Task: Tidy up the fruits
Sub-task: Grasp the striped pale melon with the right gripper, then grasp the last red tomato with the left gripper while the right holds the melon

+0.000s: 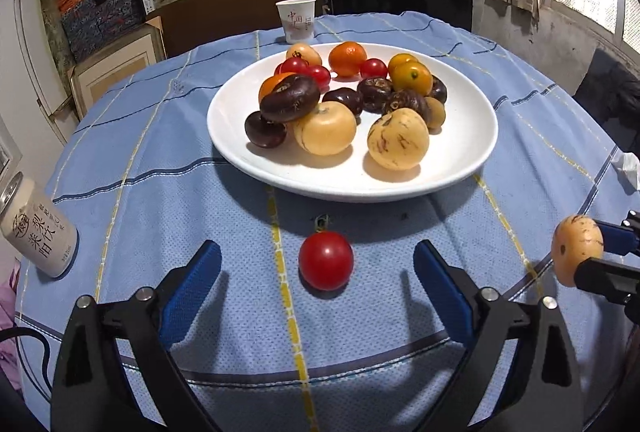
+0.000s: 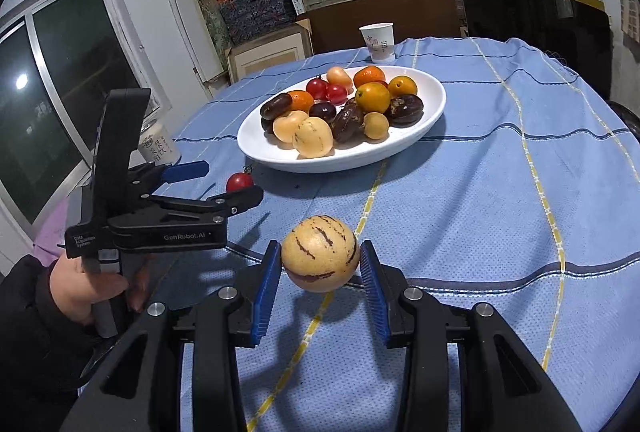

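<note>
Two fruits headed for the plate (image 1: pixel 460 168)

Right gripper (image 2: pixel 320 264) pinches a striped melon (image 2: pixel 319 258); left gripper (image 1: pixel 318 272) fingers spread around the tomato (image 1: pixel 325 260) on the table. Closing off-centre could roll it away.

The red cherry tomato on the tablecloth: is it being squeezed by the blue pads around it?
No, the cherry tomato lies on the cloth between the left gripper's wide-open pads, touching neither one.

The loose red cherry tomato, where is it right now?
In the left wrist view the small red cherry tomato lies on the blue checked tablecloth, just before the white plate, between the open left gripper fingers, untouched.
</note>
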Action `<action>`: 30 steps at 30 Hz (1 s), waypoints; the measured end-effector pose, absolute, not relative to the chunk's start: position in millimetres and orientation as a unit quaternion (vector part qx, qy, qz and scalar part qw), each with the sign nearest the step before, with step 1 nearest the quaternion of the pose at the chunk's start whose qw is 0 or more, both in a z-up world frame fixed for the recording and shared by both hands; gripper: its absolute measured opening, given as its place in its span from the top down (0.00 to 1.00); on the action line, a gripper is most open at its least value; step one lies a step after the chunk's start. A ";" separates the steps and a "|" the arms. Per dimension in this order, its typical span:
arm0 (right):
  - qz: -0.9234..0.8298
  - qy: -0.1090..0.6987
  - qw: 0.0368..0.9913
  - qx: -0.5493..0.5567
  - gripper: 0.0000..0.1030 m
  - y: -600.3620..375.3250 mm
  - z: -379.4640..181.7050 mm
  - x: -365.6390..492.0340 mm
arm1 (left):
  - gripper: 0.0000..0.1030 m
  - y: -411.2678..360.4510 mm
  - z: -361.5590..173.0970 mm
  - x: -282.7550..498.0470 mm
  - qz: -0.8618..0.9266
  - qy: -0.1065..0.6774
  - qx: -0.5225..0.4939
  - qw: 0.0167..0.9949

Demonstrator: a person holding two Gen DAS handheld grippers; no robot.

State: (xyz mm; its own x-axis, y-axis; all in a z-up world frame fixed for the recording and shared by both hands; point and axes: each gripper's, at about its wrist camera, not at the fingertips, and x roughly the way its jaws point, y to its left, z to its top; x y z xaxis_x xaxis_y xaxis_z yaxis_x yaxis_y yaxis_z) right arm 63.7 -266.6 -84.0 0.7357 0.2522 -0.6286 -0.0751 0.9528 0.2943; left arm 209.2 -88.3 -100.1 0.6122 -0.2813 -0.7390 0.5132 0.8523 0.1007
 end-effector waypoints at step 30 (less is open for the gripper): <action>0.087 0.350 0.924 0.128 0.61 -267.2 -82.8 63.8 | 0.42 -93.1 -106.9 208.5 -0.238 0.392 0.166 0.873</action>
State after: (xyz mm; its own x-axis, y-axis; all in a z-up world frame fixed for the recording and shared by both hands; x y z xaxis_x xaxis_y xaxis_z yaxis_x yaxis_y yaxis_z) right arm 63.8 -267.2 -82.8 0.7392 0.2507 -0.6250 -0.0710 0.9520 0.2979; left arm 208.5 -93.1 -106.9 0.5795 -0.2847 -0.7636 0.5455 0.8316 0.1040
